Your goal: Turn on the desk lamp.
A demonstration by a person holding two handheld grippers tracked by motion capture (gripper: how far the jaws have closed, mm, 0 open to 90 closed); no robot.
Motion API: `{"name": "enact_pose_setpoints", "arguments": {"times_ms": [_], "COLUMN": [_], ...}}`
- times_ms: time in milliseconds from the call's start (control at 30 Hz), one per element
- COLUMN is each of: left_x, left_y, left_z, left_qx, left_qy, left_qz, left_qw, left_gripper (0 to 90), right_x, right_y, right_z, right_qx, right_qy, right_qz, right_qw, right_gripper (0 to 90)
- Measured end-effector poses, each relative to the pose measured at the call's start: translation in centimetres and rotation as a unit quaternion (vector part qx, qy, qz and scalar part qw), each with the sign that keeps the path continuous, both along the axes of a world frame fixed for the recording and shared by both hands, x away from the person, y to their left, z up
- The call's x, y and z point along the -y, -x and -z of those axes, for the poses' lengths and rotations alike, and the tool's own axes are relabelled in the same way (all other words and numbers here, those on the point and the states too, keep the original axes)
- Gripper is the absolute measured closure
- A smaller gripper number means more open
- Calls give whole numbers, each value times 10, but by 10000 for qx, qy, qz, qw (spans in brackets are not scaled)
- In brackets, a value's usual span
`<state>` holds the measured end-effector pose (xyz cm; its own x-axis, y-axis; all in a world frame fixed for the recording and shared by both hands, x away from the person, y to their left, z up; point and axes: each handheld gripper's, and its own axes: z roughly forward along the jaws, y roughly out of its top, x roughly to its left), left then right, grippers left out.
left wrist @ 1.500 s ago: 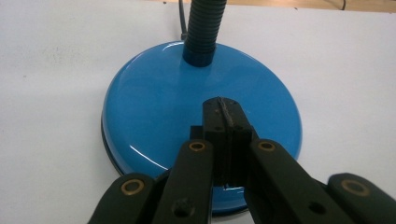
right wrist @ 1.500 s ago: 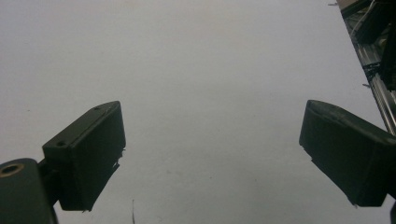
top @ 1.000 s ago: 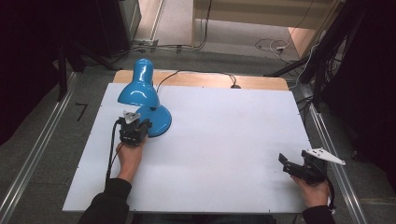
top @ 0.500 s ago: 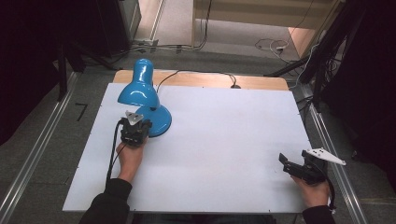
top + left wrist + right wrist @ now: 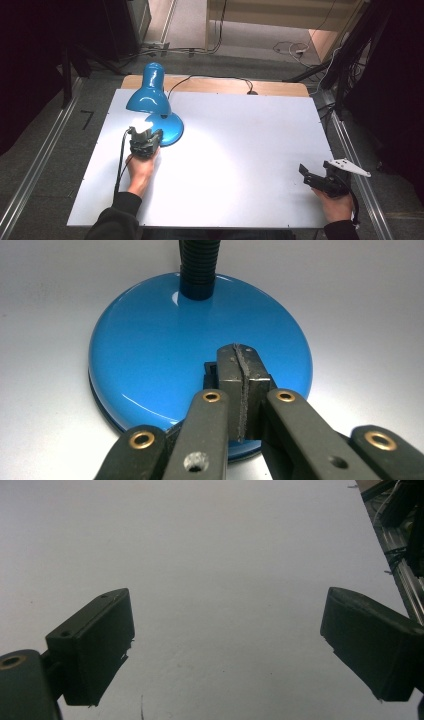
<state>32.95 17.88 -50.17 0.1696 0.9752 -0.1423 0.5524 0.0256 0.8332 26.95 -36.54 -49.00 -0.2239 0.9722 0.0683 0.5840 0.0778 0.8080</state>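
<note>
A blue desk lamp stands at the table's back left, its shade (image 5: 148, 97) tipped down over its round base (image 5: 170, 129). Light falls from the shade onto the table around the base. My left gripper (image 5: 145, 136) is shut with nothing between its jaws. In the left gripper view its tip (image 5: 240, 357) rests on the blue base (image 5: 150, 350), right at a small black switch (image 5: 210, 374), with the black flexible neck (image 5: 199, 265) behind. My right gripper (image 5: 306, 174) lies open near the front right edge, and its jaws (image 5: 227, 605) spread wide over bare tabletop.
The white tabletop (image 5: 240, 140) lies on a wooden board (image 5: 280, 88) that shows along the back. The lamp's black cable (image 5: 210, 78) runs along that back edge. Metal rails (image 5: 350, 150) flank the table, and loose cables lie on the floor behind.
The lamp has lit up, throwing a bright patch on the table by its base. The left gripper has stayed at the base. The right gripper has barely moved.
</note>
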Motion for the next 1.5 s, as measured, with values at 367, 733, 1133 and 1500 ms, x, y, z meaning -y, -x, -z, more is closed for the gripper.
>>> {"name": "enact_pose_setpoints", "arguments": {"times_ms": [367, 733, 1133, 1500], "left_x": [-3, -6, -6, -8], "left_y": [4, 6, 8, 10], "left_z": [-6, -8, -9, -11], "left_qx": [78, 102, 51, 62], "left_qy": [120, 149, 177, 248], "left_qz": [-35, -38, -55, -69], "left_qw": [9999, 9998, 9998, 9996], "left_gripper": [869, 852, 706, 636], "right_x": [1, 2, 2, 2], "right_y": [1, 0, 1, 1], "right_z": [-1, -1, -1, -1], "right_qx": [32, 25, 31, 16], "right_qy": [-12, -12, -22, -22], "right_qz": [-2, -5, 1, 1], "right_qw": [10000, 10000, 10000, 10000], "right_gripper": [56, 56, 56, 56]}}
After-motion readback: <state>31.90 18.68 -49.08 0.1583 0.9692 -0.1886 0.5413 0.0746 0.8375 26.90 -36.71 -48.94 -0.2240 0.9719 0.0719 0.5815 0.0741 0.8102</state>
